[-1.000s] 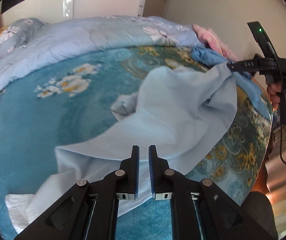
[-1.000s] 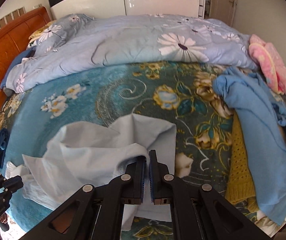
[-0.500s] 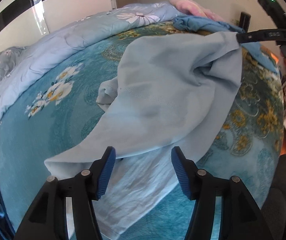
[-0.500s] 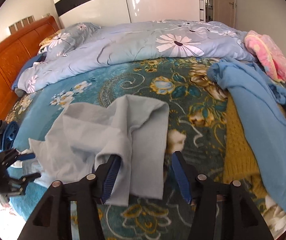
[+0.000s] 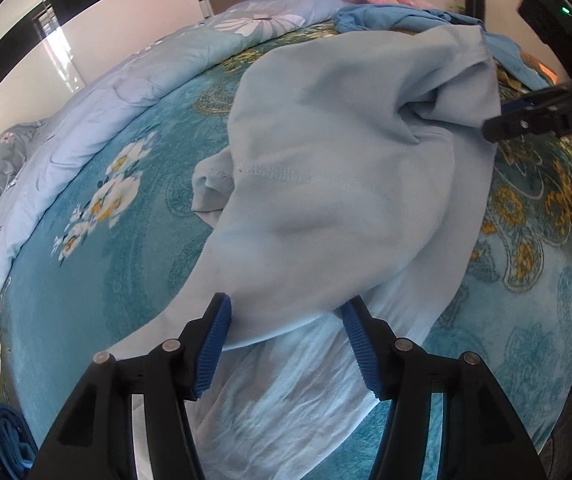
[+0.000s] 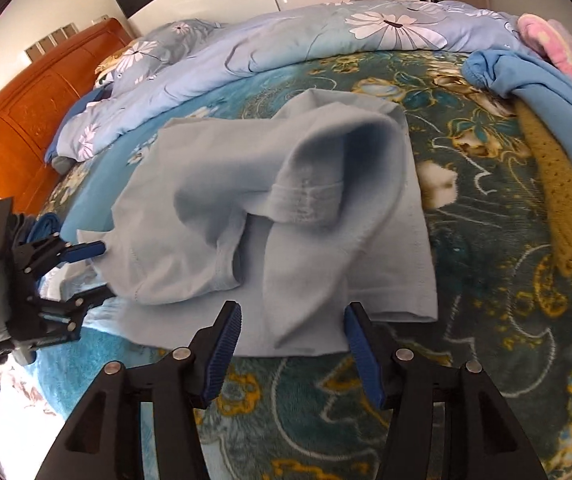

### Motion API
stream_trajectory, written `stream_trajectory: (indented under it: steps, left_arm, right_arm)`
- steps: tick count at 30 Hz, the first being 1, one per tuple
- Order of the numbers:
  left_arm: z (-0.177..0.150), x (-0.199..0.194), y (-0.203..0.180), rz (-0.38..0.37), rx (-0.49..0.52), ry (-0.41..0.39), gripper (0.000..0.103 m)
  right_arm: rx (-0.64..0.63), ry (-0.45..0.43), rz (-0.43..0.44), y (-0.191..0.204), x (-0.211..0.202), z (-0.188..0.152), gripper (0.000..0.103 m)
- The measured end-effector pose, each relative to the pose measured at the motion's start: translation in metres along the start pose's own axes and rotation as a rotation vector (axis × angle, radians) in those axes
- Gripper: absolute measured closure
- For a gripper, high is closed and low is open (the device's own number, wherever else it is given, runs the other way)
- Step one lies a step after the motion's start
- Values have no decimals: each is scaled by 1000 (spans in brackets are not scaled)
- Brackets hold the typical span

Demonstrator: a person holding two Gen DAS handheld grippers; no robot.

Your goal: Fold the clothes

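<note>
A pale blue garment [image 5: 326, 184] lies rumpled on the teal floral bedspread [image 5: 118, 248], one half folded loosely over the other. My left gripper [image 5: 286, 344] is open at its near edge, with cloth lying between the blue pads but not pinched. Seen from the other side, the same pale blue garment [image 6: 270, 216] has a hemmed fold humped up in its middle. My right gripper [image 6: 292, 354] is open just short of its near edge. The left gripper [image 6: 86, 272] shows at the garment's left side, and the right gripper [image 5: 498, 126] at its far right corner.
A brighter blue garment [image 6: 538, 84] and a mustard knit [image 6: 562, 196] lie at the right of the bed, with a pink item [image 6: 558, 44] behind. A flowered duvet [image 6: 286, 48] is bunched along the back. An orange wooden headboard [image 6: 18, 120] stands left. A white cloth [image 5: 286, 408] lies under the garment.
Both grippers were shut on the garment's corners a second ago; both have opened and let it drop onto the bed. The garment now lies folded over and loose.
</note>
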State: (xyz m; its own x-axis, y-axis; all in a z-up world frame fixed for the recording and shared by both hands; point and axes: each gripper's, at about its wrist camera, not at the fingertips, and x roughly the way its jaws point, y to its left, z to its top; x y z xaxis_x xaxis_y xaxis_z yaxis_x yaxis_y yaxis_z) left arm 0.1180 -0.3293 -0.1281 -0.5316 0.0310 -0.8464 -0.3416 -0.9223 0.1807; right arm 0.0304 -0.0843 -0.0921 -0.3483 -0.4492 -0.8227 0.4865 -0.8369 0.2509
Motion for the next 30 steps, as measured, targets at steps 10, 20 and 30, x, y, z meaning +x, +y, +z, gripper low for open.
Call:
stream_trajectory:
  steps: [10,20,30]
  left_arm:
    - [0,1,4,53,17,-25,43]
    - [12,-2,13,-11,-156,-66,93]
    - [37,-64,64,35,-444,-260,99]
  right_arm:
    - [49,-11,8,-7,6,1,53]
    - [70,-42,-20,-11,-7,4,100]
    - [19,-204,-142,-6,-81,56,101]
